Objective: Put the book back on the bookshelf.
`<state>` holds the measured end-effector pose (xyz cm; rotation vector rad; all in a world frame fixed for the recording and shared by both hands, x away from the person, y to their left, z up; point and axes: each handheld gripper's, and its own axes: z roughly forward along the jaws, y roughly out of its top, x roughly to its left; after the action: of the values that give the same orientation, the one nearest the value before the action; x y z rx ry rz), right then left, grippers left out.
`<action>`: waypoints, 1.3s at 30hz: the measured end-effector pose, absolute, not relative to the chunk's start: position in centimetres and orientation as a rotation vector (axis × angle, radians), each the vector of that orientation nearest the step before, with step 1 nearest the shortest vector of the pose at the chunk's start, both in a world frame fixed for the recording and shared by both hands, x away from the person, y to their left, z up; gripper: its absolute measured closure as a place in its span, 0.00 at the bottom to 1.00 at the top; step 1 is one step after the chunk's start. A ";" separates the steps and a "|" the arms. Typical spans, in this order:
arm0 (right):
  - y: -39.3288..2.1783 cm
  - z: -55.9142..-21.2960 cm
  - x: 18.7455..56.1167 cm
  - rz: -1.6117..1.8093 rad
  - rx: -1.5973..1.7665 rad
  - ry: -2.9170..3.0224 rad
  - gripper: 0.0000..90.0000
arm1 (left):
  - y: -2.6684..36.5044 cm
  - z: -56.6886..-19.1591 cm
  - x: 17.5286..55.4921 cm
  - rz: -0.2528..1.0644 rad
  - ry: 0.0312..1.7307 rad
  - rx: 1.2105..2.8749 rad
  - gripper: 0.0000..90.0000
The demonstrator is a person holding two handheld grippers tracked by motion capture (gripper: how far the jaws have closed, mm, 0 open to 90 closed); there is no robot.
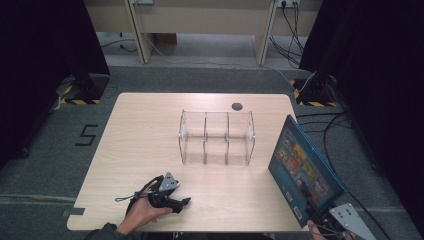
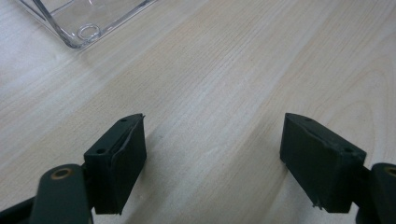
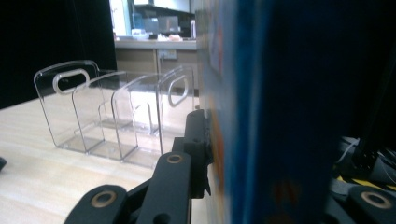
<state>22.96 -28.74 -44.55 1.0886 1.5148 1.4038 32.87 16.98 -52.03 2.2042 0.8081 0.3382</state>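
Blue book (image 1: 303,167) held tilted at the table (image 1: 140,130) edge right of the clear divider rack (image 1: 217,137), clamped by the right gripper (image 1: 320,215), cover print unreadable, left gripper (image 1: 172,200) rested in front of the rack, jaws apart, "5" (image 1: 86,135) marked on the floor left.

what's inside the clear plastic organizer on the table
Nothing: the clear organizer shows three empty compartments, the bare table visible through its walls. The book is outside it, clamped in the right gripper.
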 end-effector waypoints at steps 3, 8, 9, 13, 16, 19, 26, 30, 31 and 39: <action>-28.7 -44.5 23.3 1.407 1.086 1.509 0.87 | 17.0 -52.0 32.9 0.338 0.807 2.203 0.24; -28.7 -44.6 23.7 1.416 1.084 1.507 0.89 | 17.0 -52.0 32.8 0.337 0.806 2.203 0.24; -28.7 -44.6 23.7 1.415 1.080 1.508 0.89 | 17.0 -52.0 32.8 0.337 0.806 2.203 0.24; -28.6 -44.4 23.7 1.430 1.076 1.510 0.90 | 17.0 -52.0 32.9 0.337 0.803 2.204 0.24; -28.5 -44.0 23.7 1.436 1.060 1.513 0.91 | 17.0 -52.0 32.9 0.335 0.801 2.205 0.24; -28.4 -43.4 23.5 1.469 1.056 1.521 0.91 | 17.0 -52.1 32.9 0.335 0.801 2.200 0.24; -27.8 -42.9 22.9 1.547 1.088 1.539 0.91 | 17.0 -52.1 32.9 0.335 0.799 2.201 0.24; -26.8 -42.6 22.5 1.571 1.063 1.552 0.91 | 17.0 -52.2 32.8 0.338 0.790 2.191 0.22; -26.8 -42.6 22.5 1.571 1.063 1.552 0.91 | 17.0 -52.3 32.8 0.337 0.790 2.189 0.22; -25.2 -42.3 22.5 1.628 1.060 1.583 0.91 | 16.8 -52.5 32.6 0.338 0.774 2.177 0.16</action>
<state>22.47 -25.17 -42.29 1.0596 1.5830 1.6284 32.55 16.81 -52.50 2.1774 0.7745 0.3384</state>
